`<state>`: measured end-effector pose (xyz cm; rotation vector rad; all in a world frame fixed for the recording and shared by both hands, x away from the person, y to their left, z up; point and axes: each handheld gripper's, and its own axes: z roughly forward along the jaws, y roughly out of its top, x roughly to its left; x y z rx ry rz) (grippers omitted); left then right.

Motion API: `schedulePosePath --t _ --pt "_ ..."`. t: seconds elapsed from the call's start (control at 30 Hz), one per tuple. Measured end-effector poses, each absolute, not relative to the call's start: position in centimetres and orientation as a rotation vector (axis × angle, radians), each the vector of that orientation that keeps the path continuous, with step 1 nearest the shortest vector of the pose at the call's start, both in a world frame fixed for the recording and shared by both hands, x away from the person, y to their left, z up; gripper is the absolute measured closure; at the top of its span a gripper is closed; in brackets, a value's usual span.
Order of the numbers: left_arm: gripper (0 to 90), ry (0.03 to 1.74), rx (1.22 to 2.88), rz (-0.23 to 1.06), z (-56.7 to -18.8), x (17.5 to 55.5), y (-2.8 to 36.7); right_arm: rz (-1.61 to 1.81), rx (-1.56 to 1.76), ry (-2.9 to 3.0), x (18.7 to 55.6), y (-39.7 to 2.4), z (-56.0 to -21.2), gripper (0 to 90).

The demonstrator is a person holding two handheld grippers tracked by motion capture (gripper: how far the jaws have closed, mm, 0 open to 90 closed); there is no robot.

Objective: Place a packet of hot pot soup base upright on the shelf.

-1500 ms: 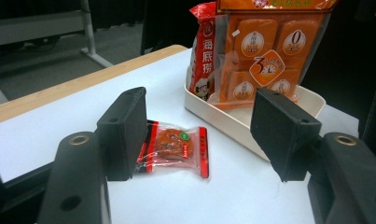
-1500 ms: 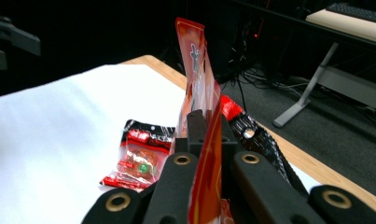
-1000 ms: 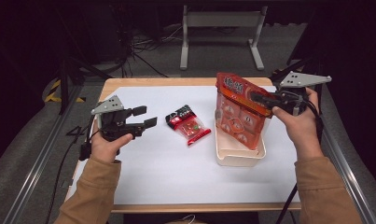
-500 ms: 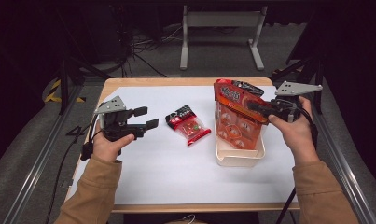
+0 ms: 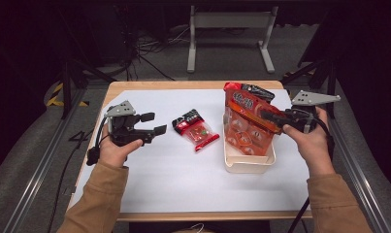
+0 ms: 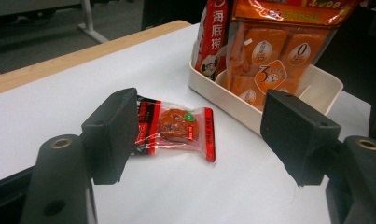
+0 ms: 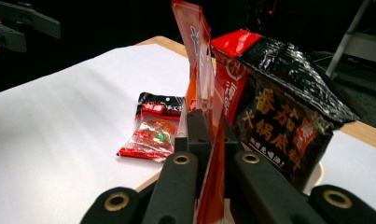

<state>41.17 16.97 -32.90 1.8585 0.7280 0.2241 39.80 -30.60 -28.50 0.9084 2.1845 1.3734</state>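
My right gripper (image 5: 267, 115) is shut on the upper edge of a large orange snack bag (image 5: 246, 128). The bag stands upright with its bottom inside the cream tray (image 5: 249, 165). In the right gripper view the jaws pinch the thin orange bag (image 7: 199, 60) edge-on. A black and red bag (image 7: 283, 107) stands behind it in the same tray. A small red packet (image 5: 195, 130) lies flat on the white table left of the tray. My left gripper (image 5: 154, 123) hovers left of the packet. Its jaws have just been opening and hold nothing; the packet (image 6: 176, 127) lies on the table beyond them.
The white sheet covers a wooden table (image 5: 149, 87). Metal rails run along both sides. A grey stand (image 5: 227, 29) and cables sit on the dark floor behind the table.
My right gripper has come down with the orange bag, whose bottom has sunk into the tray. The left hand has stayed in place.
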Motion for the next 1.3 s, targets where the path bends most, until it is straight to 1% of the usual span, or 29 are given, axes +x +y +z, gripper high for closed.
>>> schedulePosePath --t 0.3,0.37,0.5,0.7,0.8,0.97,1.3 --pt "29.3 0.724 1.871 0.224 -33.2 41.8 16.5 1.379 0.917 2.166 39.1 -31.0 -28.8 88.7" --pt "29.2 0.729 1.872 0.22 -33.3 42.0 16.5 1.375 0.917 2.153 39.0 -31.0 -28.8 85.5" --pt "29.1 0.733 1.882 0.238 -33.5 42.2 16.6 1.43 0.945 2.105 38.6 -31.3 -28.5 73.2" --pt "29.0 0.745 1.878 0.23 -33.6 42.4 16.5 1.474 0.96 2.041 37.9 -32.1 -28.0 58.6" --pt "29.0 0.748 1.877 0.228 -33.6 42.5 16.5 1.483 0.963 2.029 37.4 -32.5 -28.0 52.7" --pt "28.7 0.755 1.876 0.234 -33.7 42.7 16.6 1.492 0.983 2.007 36.5 -33.3 -28.0 47.4" --pt "28.1 0.76 1.896 0.278 -33.8 43.0 16.5 1.449 0.987 1.962 34.4 -35.5 -28.0 44.3"
